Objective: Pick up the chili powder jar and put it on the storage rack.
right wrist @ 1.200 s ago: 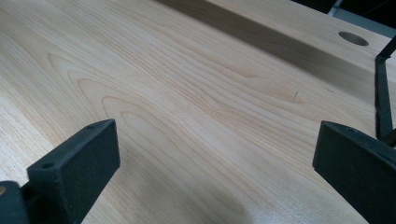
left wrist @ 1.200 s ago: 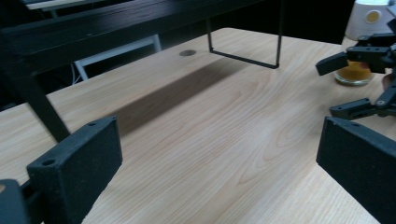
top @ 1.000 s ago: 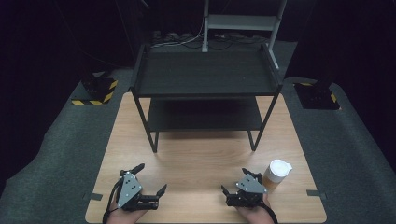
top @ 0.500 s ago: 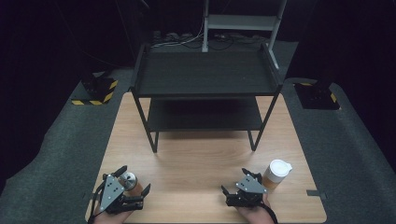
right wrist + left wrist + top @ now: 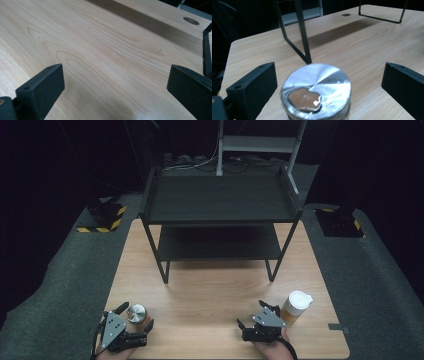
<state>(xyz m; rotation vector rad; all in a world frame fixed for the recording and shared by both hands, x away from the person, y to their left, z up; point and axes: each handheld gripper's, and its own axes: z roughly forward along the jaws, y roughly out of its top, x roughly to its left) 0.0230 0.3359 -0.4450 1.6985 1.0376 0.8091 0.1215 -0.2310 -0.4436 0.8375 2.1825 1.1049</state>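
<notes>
1. Dark surroundings and grey carpet enclose a light wooden table (image 5: pixel 215 295), seen from the high view.
2. On the far half of the table stands a black two-level shelf rack (image 5: pixel 220 202); both of its levels look bare.
3. At the near left corner of the table the left gripper (image 5: pixel 131 320) is held by a hand that comes in from the bottom edge.
4. Its jaws are spread wide, and a can (image 5: pixel 137 313) with a shiny metal top stands upright between them.
5. In the left gripper view the can (image 5: pixel 315 91) sits between the two black jaws with a gap on each side, so neither jaw touches it; it is nearer to the jaw on the left of that view.
6. The can's top has a small opening that shows brown inside.
7. At the near right of the table the right gripper (image 5: pixel 250 325) rests low, with its jaws wide apart.
8. In the right gripper view only bare wood lies between the jaws.
9. A paper cup (image 5: pixel 296 306) with a white lid stands upright just beside the right gripper, on its outer side.
</notes>
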